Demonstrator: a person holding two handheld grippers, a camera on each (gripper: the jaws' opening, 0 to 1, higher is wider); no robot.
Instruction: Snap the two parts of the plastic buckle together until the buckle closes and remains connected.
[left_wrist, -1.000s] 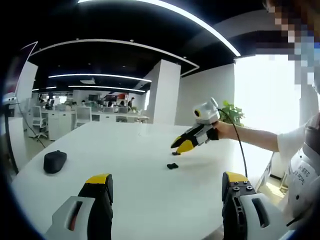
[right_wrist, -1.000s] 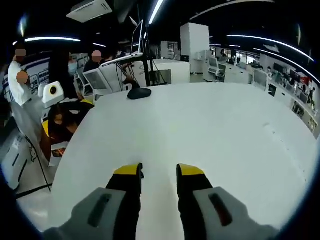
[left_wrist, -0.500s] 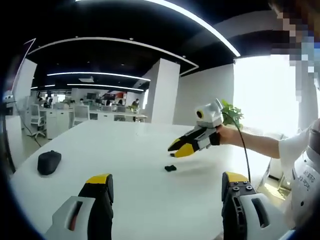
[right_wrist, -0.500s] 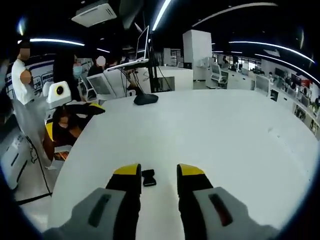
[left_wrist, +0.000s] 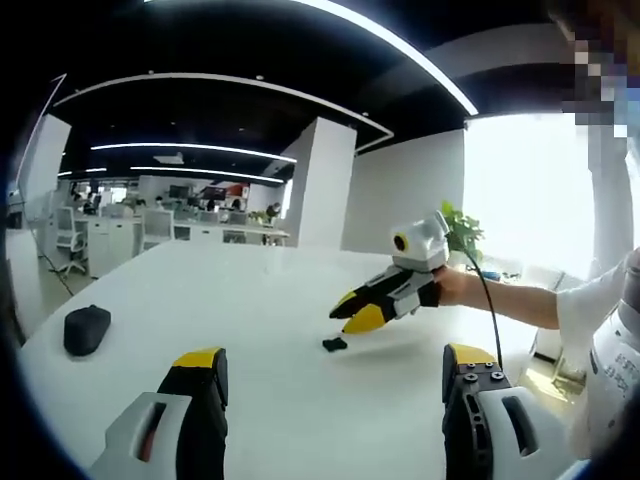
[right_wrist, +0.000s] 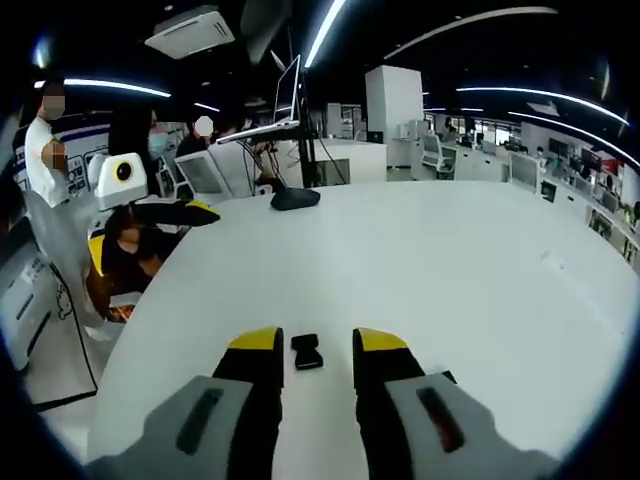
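Note:
A small black buckle part (right_wrist: 306, 351) lies on the white table (right_wrist: 450, 260), in the gap just ahead of my right gripper's (right_wrist: 318, 345) yellow-tipped jaws, which stand apart and hold nothing. A sliver of another dark piece (right_wrist: 447, 377) peeks out beside the right finger. In the left gripper view the right gripper (left_wrist: 352, 311), held by a hand, hovers just above the black buckle part (left_wrist: 333, 344). My left gripper (left_wrist: 335, 362) is wide open and empty over the near table, and it appears at the table's left edge as the left gripper (right_wrist: 195, 211).
A black mouse (left_wrist: 85, 330) sits at the left of the table. A monitor on a stand (right_wrist: 290, 150) rises at the far edge, its black base (right_wrist: 295, 198) on the tabletop. People stand by desks at the left (right_wrist: 45, 160). A person's sleeve (left_wrist: 600, 310) is at the right.
The right gripper has lowered toward the table; the black buckle part has come into its view and now lies between its jaw tips. The left gripper's view has barely shifted.

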